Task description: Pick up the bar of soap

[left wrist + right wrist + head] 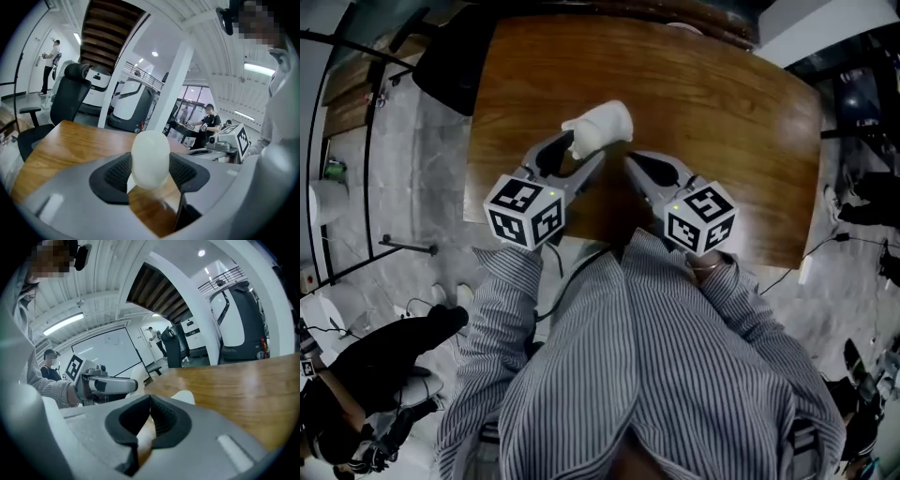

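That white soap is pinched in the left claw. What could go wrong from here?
1. The left gripper holds the bar of soap by one end, with much of it sticking out past the pads. It looks smooth and rounded, so it may slip or twist out.
2. The right gripper is shut and empty close beside it. A careless move could knock the soap onto the table.

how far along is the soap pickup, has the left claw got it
Done: the left claw is shut on the white oval bar of soap, over the brown wooden table. In hand: the lift; whether the soap has cleared the wood is unclear. Left: raising it clear. The right claw is shut, empty.
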A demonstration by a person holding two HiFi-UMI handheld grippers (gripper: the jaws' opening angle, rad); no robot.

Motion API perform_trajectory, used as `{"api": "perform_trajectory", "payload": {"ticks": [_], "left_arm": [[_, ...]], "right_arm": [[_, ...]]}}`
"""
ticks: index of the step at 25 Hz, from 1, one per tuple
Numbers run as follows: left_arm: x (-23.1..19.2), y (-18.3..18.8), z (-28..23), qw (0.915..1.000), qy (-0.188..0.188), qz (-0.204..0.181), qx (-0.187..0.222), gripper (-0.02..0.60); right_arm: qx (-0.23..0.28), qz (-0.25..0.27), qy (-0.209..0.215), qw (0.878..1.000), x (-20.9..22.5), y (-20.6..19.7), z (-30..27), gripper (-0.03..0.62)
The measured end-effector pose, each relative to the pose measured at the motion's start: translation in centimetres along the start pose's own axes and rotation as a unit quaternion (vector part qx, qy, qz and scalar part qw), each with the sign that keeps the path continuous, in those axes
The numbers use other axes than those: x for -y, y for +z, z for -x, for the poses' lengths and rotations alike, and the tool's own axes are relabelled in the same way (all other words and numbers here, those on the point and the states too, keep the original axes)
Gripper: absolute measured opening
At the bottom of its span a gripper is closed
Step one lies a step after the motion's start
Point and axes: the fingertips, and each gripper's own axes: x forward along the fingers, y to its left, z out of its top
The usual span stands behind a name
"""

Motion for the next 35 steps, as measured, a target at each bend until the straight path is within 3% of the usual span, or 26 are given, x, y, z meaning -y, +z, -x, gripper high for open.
{"api": "perform_trajectory", "payload": {"ticks": [6,17,35], "left_arm": [[1.2,-0.7,2.1,0.9994,0.009,0.021,0.028,0.261],[1.9,0.1,5.0,0.9898,0.024,0.058,0.128,0.261],[2.6,-1.0,4.9,0.9911,0.009,0.059,0.119,0.261]], "right_arm": [[0.007,0.012,0.004,1.0,-0.8,1.0,0.2,0.003],[-0.007,0.026,0.002,1.0,-1.8,0.9,-0.1,0.003],[-0.025,0.045,0.007,0.999,-2.5,0.0,-0.1,0.002]]}}
